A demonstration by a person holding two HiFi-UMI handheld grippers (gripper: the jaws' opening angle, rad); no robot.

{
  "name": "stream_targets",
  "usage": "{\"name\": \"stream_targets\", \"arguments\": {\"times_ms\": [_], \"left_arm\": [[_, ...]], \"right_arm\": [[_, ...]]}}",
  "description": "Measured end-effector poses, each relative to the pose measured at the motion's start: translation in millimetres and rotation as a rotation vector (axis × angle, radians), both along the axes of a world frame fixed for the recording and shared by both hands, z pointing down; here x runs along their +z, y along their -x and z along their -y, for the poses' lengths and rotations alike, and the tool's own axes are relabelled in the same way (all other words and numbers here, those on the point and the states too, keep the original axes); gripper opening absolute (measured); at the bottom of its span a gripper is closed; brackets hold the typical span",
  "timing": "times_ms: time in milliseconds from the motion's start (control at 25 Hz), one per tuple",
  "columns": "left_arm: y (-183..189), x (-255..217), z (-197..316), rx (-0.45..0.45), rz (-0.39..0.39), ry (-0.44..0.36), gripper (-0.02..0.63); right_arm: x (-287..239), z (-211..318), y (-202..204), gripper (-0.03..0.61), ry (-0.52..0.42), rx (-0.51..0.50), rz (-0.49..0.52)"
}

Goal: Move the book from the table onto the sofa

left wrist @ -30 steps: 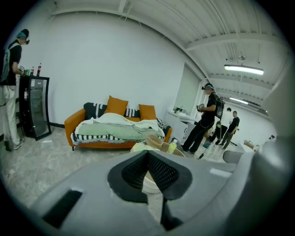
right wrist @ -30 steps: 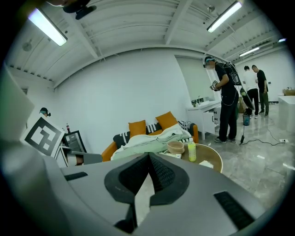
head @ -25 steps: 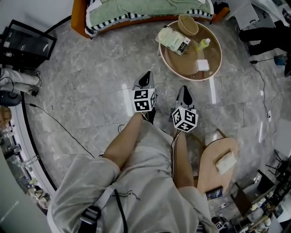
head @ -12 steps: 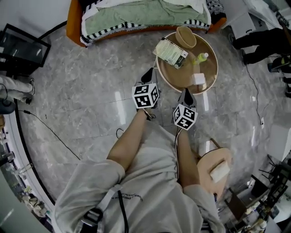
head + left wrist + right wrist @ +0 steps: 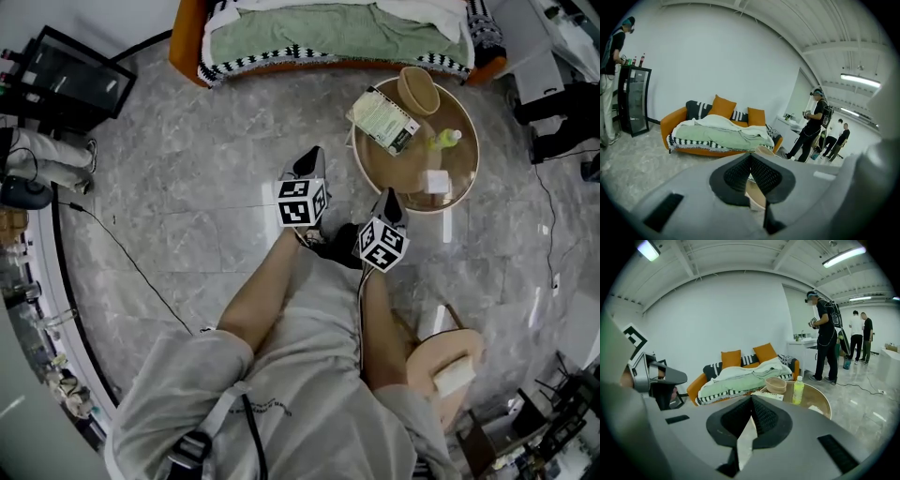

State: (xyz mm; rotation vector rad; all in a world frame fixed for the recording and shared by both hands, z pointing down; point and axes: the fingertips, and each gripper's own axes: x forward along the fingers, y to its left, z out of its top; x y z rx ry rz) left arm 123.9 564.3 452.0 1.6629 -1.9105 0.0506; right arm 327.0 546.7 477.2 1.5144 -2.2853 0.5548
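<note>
Presently left gripper (image 5: 308,161) and right gripper (image 5: 390,198) are clenched empty; a careless grab at the book (image 5: 385,119) risks toppling the nearby bottle (image 5: 444,140).

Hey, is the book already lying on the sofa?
No, the book lies on the round table beside the bowl, apart from the sofa.

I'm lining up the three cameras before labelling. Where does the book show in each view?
Head view: book in the upper right, on the round table beside the bowl.
Left gripper view: cannot be made out.
Right gripper view: book just above the jaws, left of the bowl.
Shared landmark: the orange sofa.
</note>
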Motion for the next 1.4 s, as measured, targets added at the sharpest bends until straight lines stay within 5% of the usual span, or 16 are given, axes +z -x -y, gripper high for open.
{"name": "stream_targets", "arguments": {"times_ms": [720,960,1120,1280,1400], "left_arm": [[31,-22,94,-0.067,0.094,0.016,0.009],[32,-15,109,0.002,0.063,0.036,0.009],[43,-11,111,-0.021,0.078,0.048,0.009],[59,-10,120,-0.108,0.089,0.055,0.009],[44,-10,138,-0.067,0.097,0.047,0.009]], "right_arm": [[28,123,47,0.006,0.107,-0.161,-0.036],[59,129,92,0.006,0.218,-0.357,-0.048],[58,144,103,0.006,0.239,-0.359,0.020],[62,154,105,0.006,0.221,-0.435,-0.053],[58,176,92,0.006,0.207,-0.387,-0.033]]}}
